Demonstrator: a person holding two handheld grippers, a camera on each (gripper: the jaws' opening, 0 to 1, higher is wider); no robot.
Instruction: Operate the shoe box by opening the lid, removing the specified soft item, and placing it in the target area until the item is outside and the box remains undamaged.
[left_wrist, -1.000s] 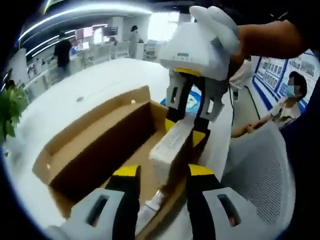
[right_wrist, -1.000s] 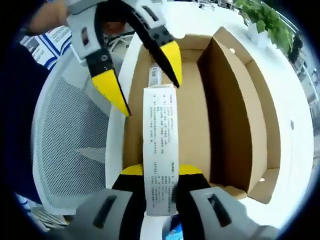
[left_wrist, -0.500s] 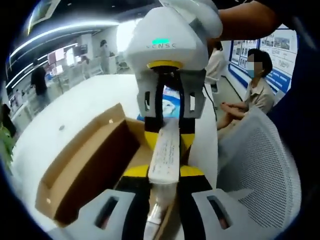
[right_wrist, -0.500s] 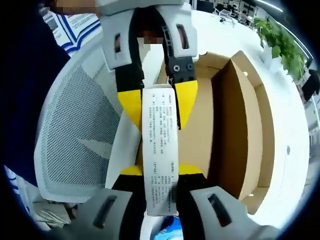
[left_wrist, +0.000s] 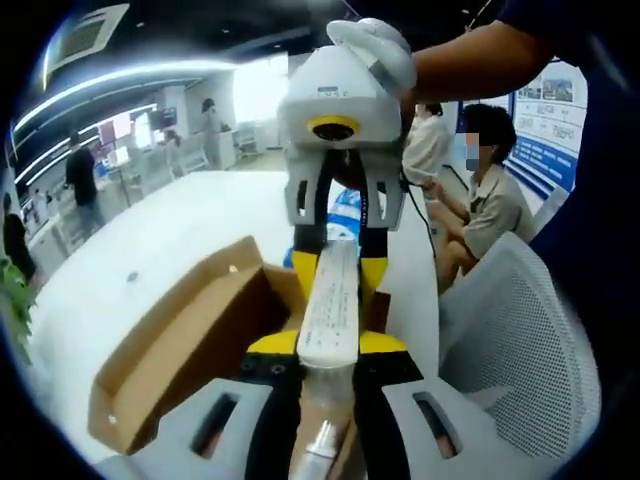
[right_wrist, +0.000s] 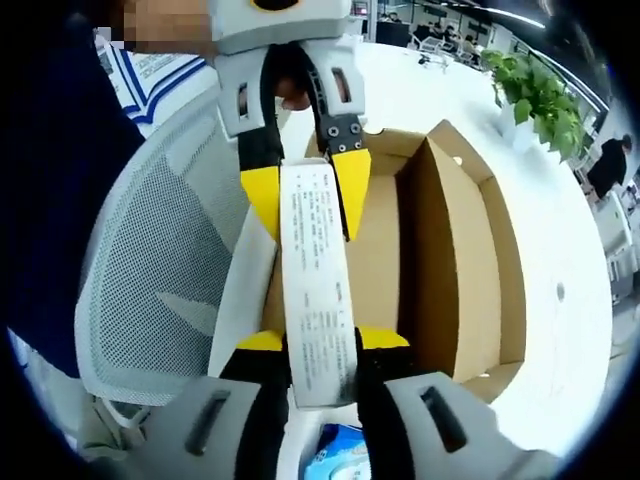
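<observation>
Both grippers hold the white pack above the open shoe box.

The left gripper (left_wrist: 328, 350) and right gripper (right_wrist: 322, 345) are each closed on one end of the white pack (right_wrist: 317, 275), lifted over the shoe box (right_wrist: 455, 270), lid up. Removal looks underway; next it must be carried to the white table (left_wrist: 170, 230).

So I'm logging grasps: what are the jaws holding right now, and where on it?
Both grippers hold one white printed pack above the open shoe box: the right gripper clamps one end, the left gripper the opposite end.
</observation>
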